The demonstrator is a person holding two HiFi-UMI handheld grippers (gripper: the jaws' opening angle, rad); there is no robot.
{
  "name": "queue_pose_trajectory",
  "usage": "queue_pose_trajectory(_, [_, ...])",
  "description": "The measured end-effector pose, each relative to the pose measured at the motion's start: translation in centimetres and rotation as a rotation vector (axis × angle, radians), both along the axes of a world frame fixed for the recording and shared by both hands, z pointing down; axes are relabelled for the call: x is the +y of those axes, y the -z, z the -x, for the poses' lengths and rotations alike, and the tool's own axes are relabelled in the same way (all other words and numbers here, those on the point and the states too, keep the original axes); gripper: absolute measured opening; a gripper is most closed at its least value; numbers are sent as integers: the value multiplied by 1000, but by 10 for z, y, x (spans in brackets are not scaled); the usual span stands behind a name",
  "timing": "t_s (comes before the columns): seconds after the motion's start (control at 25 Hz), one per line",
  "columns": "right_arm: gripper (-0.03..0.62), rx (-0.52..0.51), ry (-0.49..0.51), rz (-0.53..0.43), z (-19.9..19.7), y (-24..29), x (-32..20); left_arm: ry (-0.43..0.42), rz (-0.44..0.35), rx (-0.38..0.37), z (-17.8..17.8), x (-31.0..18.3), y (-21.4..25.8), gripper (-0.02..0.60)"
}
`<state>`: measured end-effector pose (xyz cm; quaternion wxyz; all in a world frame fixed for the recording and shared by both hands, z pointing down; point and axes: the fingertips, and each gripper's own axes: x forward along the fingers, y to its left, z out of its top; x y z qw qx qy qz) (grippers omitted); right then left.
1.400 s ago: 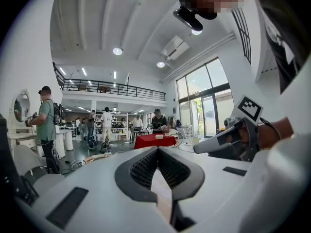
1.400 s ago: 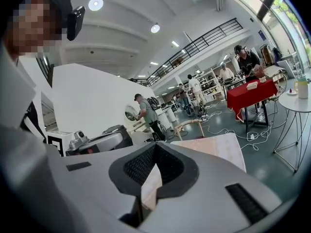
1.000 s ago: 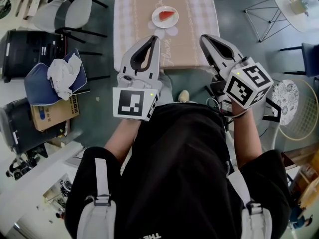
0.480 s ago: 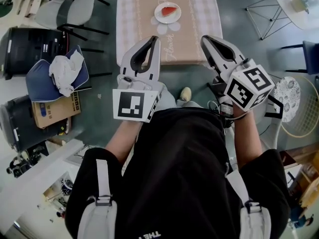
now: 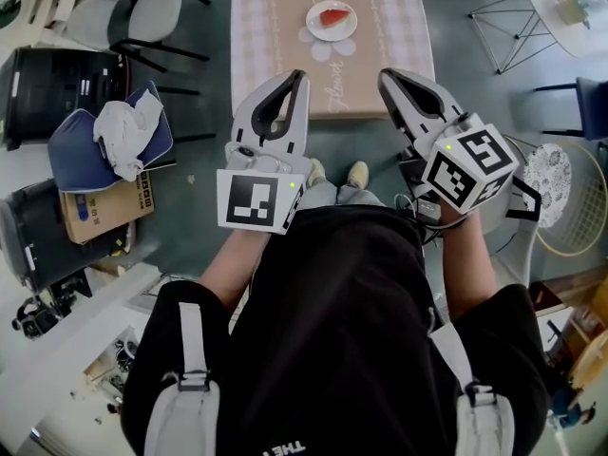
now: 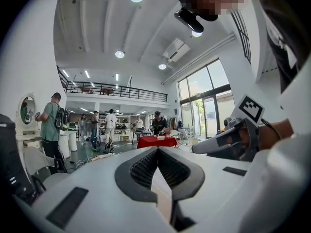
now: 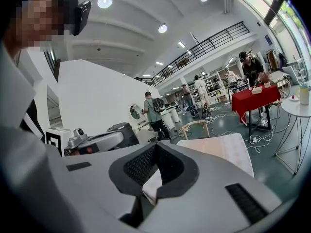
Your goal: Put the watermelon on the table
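A red watermelon slice point(image 5: 332, 16) lies on a white plate point(image 5: 332, 28) at the far end of the table point(image 5: 380, 55), which has a beige patterned cloth. My left gripper point(image 5: 298, 76) and right gripper point(image 5: 387, 74) are held side by side over the table's near edge, well short of the plate. Both are shut with nothing between the jaws. In the left gripper view the jaws point(image 6: 156, 149) meet at the tip, and the right gripper point(image 6: 228, 140) shows beside them. The right gripper view shows its shut jaws point(image 7: 155, 146) over the table point(image 7: 228, 147).
Grey chairs point(image 5: 133, 17) stand left of the table, with a blue chair holding a white cloth point(image 5: 114, 136), a cardboard box point(image 5: 100, 212) and black cases point(image 5: 43, 84). At the right are a white round table point(image 5: 570, 8) and a round wire chair point(image 5: 570, 207). People stand around a distant red table point(image 7: 255, 98).
The table and plate have slid toward the top of the head view as I back away, and my shoes have come into view below the table edge. Both grippers stay shut.
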<state>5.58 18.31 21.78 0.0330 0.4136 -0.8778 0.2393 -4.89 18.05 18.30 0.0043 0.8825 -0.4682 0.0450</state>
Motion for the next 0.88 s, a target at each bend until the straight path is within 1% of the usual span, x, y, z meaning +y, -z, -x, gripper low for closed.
queue_pose_trajectory(0.2, [14, -21, -2, -10, 10, 0, 2, -6, 0, 0, 12, 2, 1, 12])
queue_pose_trajectory(0.32, [14, -4, -23, 1, 15, 0, 5, -3, -8, 12, 20, 3, 4, 12])
queue_pose_trajectory(0.44, [14, 9, -27, -4, 20, 4, 6, -11, -12, -5, 26, 4, 1, 12])
queue_pose_trajectory(0.6, [14, -2, -21, -27, 22, 8, 4, -23, 2, -11, 27, 3, -3, 12])
queue_pose_trajectory(0.68, [14, 16, -32, -15, 22, 8, 4, -27, -6, 0, 26, 2, -1, 12])
queue_pose_trajectory(0.76, [14, 23, -39, -8, 22, 9, 2, -26, -13, 27, 26, -1, 4, 12])
queue_pose_trajectory(0.88, [14, 13, -29, -23, 25, 9, -2, -21, -18, 61, 27, -5, 9, 12])
